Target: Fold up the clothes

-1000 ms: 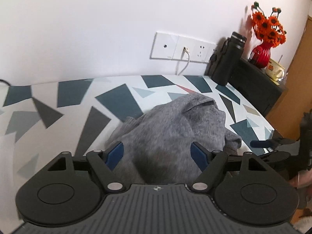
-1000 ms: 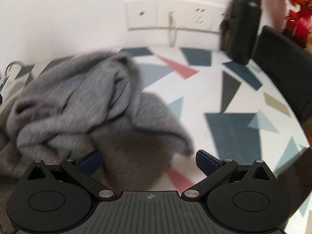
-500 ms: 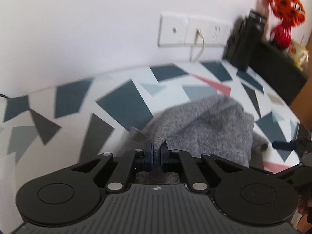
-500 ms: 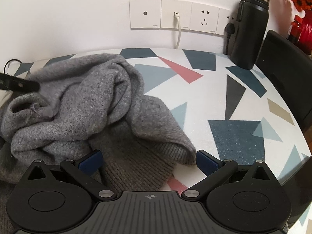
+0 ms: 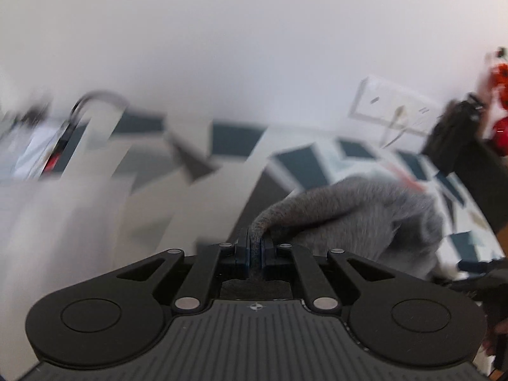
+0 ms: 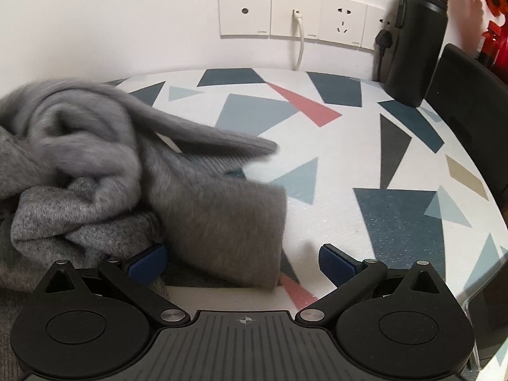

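Clearly the left gripper (image 5: pixel 255 250) has its jaws pressed together on a pinch of the grey knitted sweater (image 5: pixel 365 219), a tuft of wool standing up between the blue pads. The grip sits on an edge of the garment, which makes sense as a handle for drawing that part out of the heap so the cloth can be spread before any fold. From the pinch the fabric runs as a taut ridge toward two o'clock in the left wrist view, back to the rest of the bundle; that view is smeared, so finer detail is lost.

The right gripper (image 6: pixel 243 262) has its jaws spread wide and holds nothing. A loose flap of the sweater (image 6: pixel 127 184) lies between and just beyond the pads without being pressed, probably because this hand waits over the pile to take a second corner. In its view the crumpled bulk lies from nine to eleven o'clock on the white tabletop with blue, grey and red triangles (image 6: pixel 365 171).

Farther out, a black insulated bottle (image 6: pixel 419 41) stands at one o'clock against the wall, beside the white socket strip (image 6: pixel 295 12), well apart from the clothing.
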Available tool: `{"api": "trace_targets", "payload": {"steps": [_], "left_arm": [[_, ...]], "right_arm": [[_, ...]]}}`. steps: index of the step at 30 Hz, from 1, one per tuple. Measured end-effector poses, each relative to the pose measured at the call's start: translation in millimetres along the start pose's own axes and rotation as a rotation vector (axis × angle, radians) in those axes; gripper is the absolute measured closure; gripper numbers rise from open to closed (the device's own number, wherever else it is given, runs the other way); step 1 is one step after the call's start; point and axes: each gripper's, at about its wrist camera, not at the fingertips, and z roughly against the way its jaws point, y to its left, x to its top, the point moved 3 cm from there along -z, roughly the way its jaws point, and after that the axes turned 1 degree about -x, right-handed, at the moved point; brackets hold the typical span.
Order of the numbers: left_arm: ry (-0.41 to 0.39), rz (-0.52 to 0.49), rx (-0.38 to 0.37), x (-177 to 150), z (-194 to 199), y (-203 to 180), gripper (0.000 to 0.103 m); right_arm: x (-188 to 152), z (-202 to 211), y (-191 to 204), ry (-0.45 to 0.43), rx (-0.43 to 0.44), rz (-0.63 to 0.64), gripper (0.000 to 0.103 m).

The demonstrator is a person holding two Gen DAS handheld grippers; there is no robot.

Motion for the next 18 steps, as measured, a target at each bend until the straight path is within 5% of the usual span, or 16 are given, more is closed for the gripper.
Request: {"api": "trace_targets", "payload": {"steps": [6,11,14,17,18], "left_arm": [[0.070,-0.059,0.008,-21,-12,4,0.089],[0.044,-0.199,0.006,-9,-17,-17,0.081],[0.035,-0.266,-0.013,0,-23,-30,0.068],[0.039,-0.310,-0.035,8,-33,-41,0.062],[0.038,-0.319,-0.037,11,-36,-43,0.062]], "right_arm": [[-2,-1,5,0.008,-0.001,0.008,0.001],[0,1,6,-0.004,-0.003,0.015,0.002],[1,3,8,-0.014,-0.003,0.022,0.003],[3,3,9,-0.025,0.002,0.030,0.010],[5,3,10,-0.028,0.011,0.031,0.020]]}}
